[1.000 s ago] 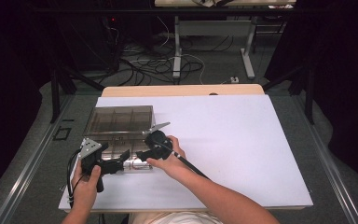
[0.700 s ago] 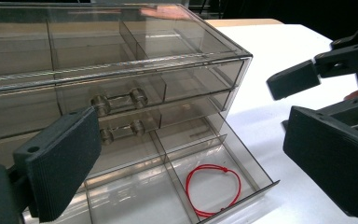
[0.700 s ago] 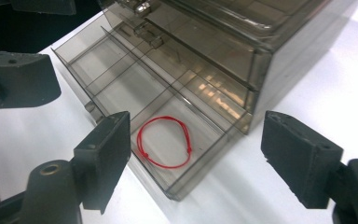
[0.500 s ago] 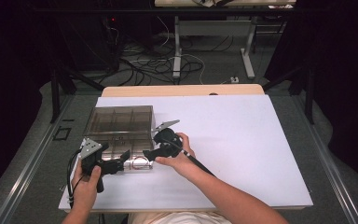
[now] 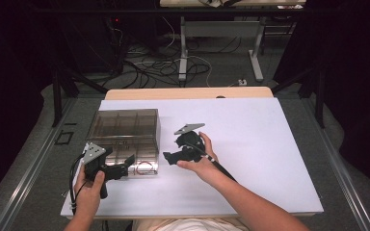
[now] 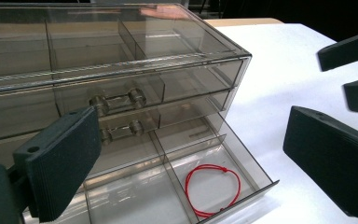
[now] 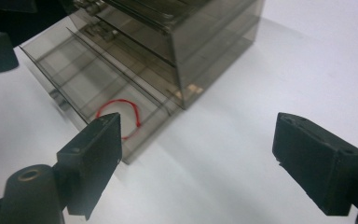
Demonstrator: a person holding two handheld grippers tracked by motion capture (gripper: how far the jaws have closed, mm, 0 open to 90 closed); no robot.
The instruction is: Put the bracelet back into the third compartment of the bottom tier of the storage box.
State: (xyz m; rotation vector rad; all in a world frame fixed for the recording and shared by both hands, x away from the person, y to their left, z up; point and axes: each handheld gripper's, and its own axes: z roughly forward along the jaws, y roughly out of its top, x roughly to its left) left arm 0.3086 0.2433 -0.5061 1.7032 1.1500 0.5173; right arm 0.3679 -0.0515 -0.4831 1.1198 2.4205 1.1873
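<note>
Your right gripper (image 5: 173, 157) had just opened its jaws wide, empty, and drawn right, away from the open bottom drawer (image 6: 256, 179), where the red string loop (image 6: 213, 189) lay in the near-right compartment, likely just dropped. Your left gripper (image 5: 125, 169) stayed at the smoky drawer box (image 5: 125, 126), jaws open and empty. Nothing blocked shutting the drawer.

Glossy smoked clear-plastic drawer box (image 6: 186, 51), thin red cord loop (image 6: 213, 189), matt white tabletop (image 5: 270, 144).

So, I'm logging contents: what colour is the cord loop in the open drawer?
Red; the cord loop shows best in the left gripper view.
</note>
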